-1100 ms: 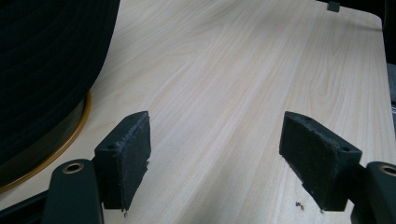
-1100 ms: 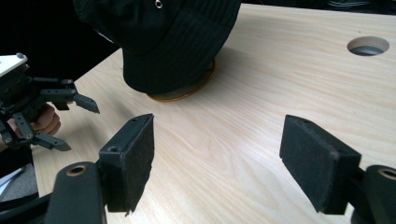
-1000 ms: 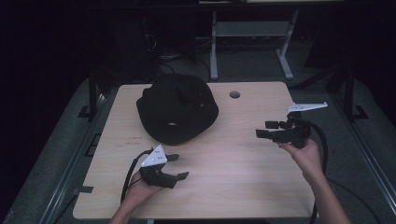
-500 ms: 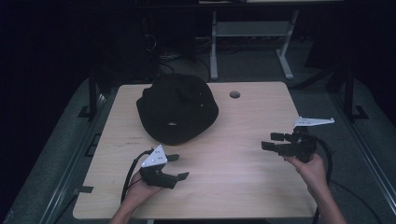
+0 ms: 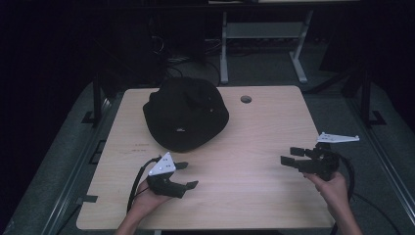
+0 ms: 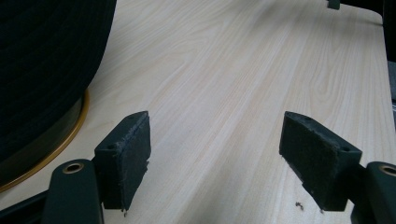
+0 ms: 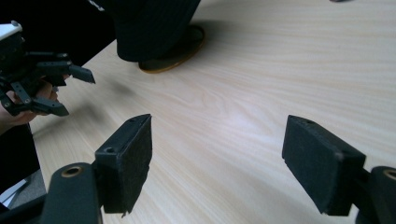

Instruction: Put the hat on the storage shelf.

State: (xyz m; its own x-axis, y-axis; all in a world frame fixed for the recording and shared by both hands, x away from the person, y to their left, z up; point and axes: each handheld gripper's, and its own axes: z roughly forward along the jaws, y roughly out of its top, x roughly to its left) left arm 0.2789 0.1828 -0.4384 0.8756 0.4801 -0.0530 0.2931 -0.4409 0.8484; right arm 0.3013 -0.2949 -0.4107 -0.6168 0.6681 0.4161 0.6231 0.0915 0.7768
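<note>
In the high view, a black hat (image 5: 186, 119) lies on the far left part of the wooden table (image 5: 254, 137), crown up, with a small round hole (image 5: 246, 99) in the tabletop just to its right. The left gripper (image 5: 186, 175) is held low over the near left part of the table, its jaws spread with nothing between them, pointing right; the hat lies just beyond it, apart from the jaws. The right gripper (image 5: 292, 155) is held at the table's near right edge, jaws spread and empty, pointing left toward the middle. The two grippers are well apart, bare wood between them.

In the left gripper view, the left gripper (image 6: 215, 163) shows both black pads wide apart over bare wood. The hat (image 6: 46, 70) rises at the left edge, close beside the left jaw, its brim edged with a gold band (image 6: 56, 149) resting on the table.

In the right gripper view, the right gripper (image 7: 217, 163) also has its pads wide apart over bare wood. The hat (image 7: 149, 23) stands far across the table, its gold-edged brim flat on the wood. The left gripper (image 7: 70, 91) shows at the left edge, held in a hand, jaws spread.
</note>
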